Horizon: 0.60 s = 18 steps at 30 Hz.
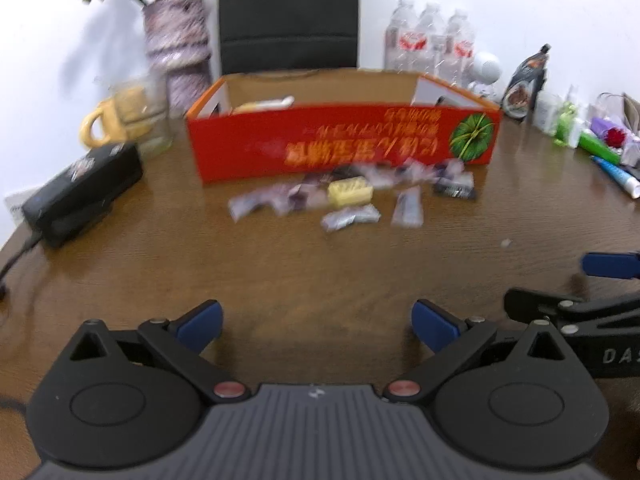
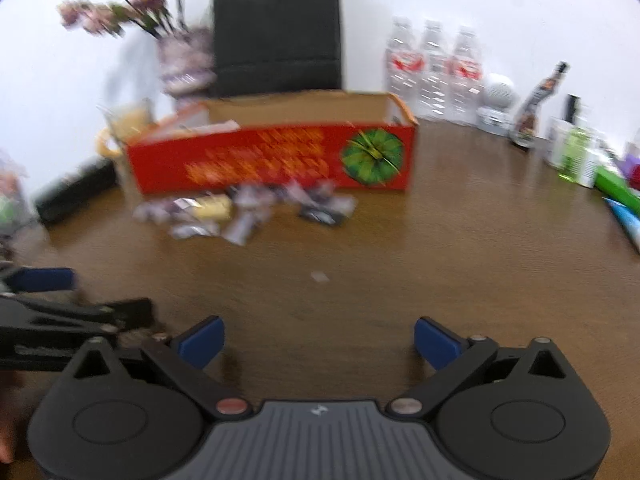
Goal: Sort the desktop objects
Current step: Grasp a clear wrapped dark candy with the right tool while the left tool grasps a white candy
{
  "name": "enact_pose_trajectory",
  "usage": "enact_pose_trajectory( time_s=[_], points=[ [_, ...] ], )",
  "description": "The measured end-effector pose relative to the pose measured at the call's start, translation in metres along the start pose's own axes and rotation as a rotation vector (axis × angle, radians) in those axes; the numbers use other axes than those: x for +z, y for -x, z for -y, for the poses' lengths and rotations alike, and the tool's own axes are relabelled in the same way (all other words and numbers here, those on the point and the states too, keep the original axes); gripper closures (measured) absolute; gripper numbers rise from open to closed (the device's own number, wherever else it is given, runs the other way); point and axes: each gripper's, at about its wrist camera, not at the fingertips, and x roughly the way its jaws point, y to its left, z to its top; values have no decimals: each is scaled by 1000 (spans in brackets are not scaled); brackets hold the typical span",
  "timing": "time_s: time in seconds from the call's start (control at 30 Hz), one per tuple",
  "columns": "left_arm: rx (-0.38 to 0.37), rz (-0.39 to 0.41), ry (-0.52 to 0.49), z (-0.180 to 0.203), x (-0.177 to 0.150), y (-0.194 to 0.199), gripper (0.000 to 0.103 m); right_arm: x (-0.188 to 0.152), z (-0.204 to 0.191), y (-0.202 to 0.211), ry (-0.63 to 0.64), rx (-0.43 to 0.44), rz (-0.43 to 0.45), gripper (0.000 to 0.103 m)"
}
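Item: scatter of small wrapped packets (image 1: 348, 196), loose on the brown tabletop (image 1: 280, 272), straight ahead of both claws and well apart from them. Includes a yellow block-shaped packet (image 1: 351, 193), a dark flat sachet (image 1: 456, 190) to its right, and several pale crinkled wrappers too blurred to tell apart.

Receptacle: red open-topped cardboard box (image 1: 340, 140), directly behind the packets, its long printed face toward the claws. At least one pale item already lies inside, near its left end.

Left claw (image 1: 316, 326): fingers spread wide, holding nothing, low over bare tabletop.
Right claw (image 2: 318, 344): likewise spread and empty, just beside the left one; each shows at the edge of the other's view.

Surroundings: black case (image 1: 86, 192) and yellow mug (image 1: 116, 118) ahead-left; patterned vase of flowers (image 1: 178, 44) and black bag (image 1: 288, 16) behind the box; three water bottles (image 1: 430, 36) ahead-right; tubes and small bottles (image 1: 600, 148) at far right.

Step in hand (judged): start of sorting; neither claw yet committed to a packet.

Next move calls for: advancing one claw to the nearest packet, lowering the spread fingers either side of it, pinching, then lifting over the box's front wall. The wrappers look thin and slippery; a low, flat approach seems needed.
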Motion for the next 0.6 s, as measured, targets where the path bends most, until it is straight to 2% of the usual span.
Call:
enact_pose_trajectory(
  time_s=[0.1,0.13,0.17,0.2,0.27,0.33,0.43,0.5,0.6],
  points=[
    [-57,34,-21,-4,19,-5,0,22,8,-1,10,51,29,7],
    [-73,31,-34,-6,24,-10,4,31,9,-5,14,54,26,14],
    [-89,28,-46,-7,30,-16,5,39,11,-11,10,53,10,25],
    [-105,25,-58,-8,35,-21,14,48,12,-17,3,56,-6,37],
    [-137,19,-82,-11,46,-31,27,60,11,-30,-28,94,-41,51],
    [-129,20,-95,-16,50,-34,27,67,2,-43,-29,120,-69,57],
    [-139,42,-53,-34,48,-32,27,76,-12,-63,-27,156,-107,60],
    [-140,38,-48,-39,48,-36,27,78,-25,-74,-1,142,-123,62],
    [-109,7,-58,-40,50,-46,27,80,-37,-88,33,102,-137,71]
  ],
)
